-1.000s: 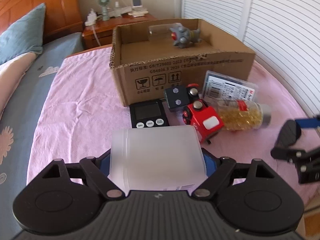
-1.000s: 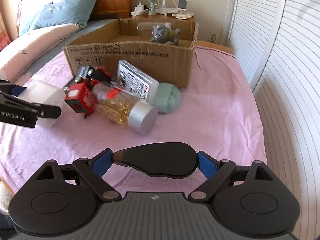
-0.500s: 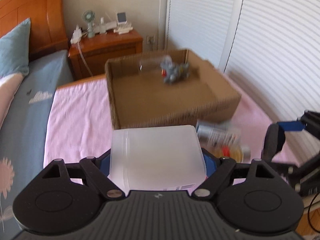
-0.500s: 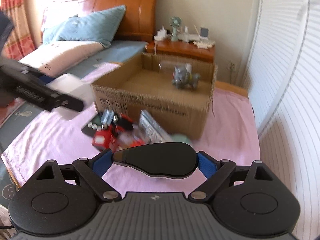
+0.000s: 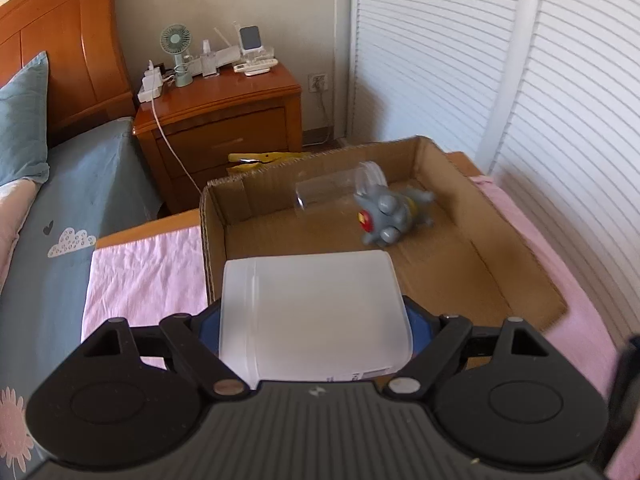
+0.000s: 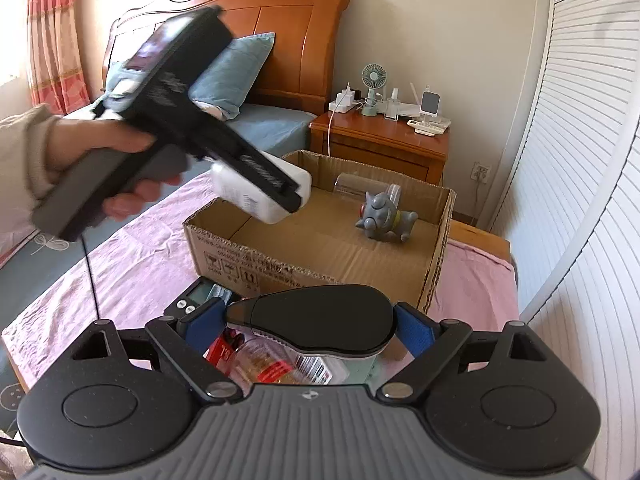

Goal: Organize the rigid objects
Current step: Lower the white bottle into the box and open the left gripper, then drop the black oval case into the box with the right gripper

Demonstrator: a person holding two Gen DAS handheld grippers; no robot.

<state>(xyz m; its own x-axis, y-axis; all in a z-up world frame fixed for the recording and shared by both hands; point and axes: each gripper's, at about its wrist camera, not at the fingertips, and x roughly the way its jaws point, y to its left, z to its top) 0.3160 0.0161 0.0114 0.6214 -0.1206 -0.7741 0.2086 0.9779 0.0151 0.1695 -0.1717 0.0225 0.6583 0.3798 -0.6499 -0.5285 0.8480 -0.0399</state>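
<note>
while both grippers are held up over the pink cloth, the scene reads like this:

bed [image 6: 276,120]: upper left of the right wrist view, wooden headboard, blue pillow [image 6: 232,76] leaning on it.
pink cloth [image 5: 144,276]: spread under everything, lower left of the left wrist view.
cardboard box [image 6: 312,268]: centre of the right wrist view, open top, standing on the pink cloth.
nightstand [image 5: 224,120]: upper centre of the left wrist view, behind the box, with a small green fan [image 5: 176,44] and chargers on top.
left gripper [image 5: 316,320]: bottom centre of its own view, fingers clamped on the two sides of the white jar; in the right wrist view it hangs at upper left, held by the left hand [image 6: 100,160].
white jar [image 5: 312,316]: lying sideways between the left fingers, lifted above the near left corner of the box.
right gripper [image 6: 316,320]: bottom centre of its view, fingers closed on the black mouse.
black mouse [image 6: 320,316]: pinched end to end, raised in front of the near wall of the box.
grey toy [image 5: 388,216]: inside the box, toward the far right side.
clear cup [image 5: 336,192]: inside the box, on its side, just behind the grey toy.
black timer [image 6: 196,296]: on the cloth by the front of the box, left of the mouse.
pile below the mouse: a red toy [image 6: 224,354] and a clear bottle [image 6: 264,364], partly hidden.
</note>
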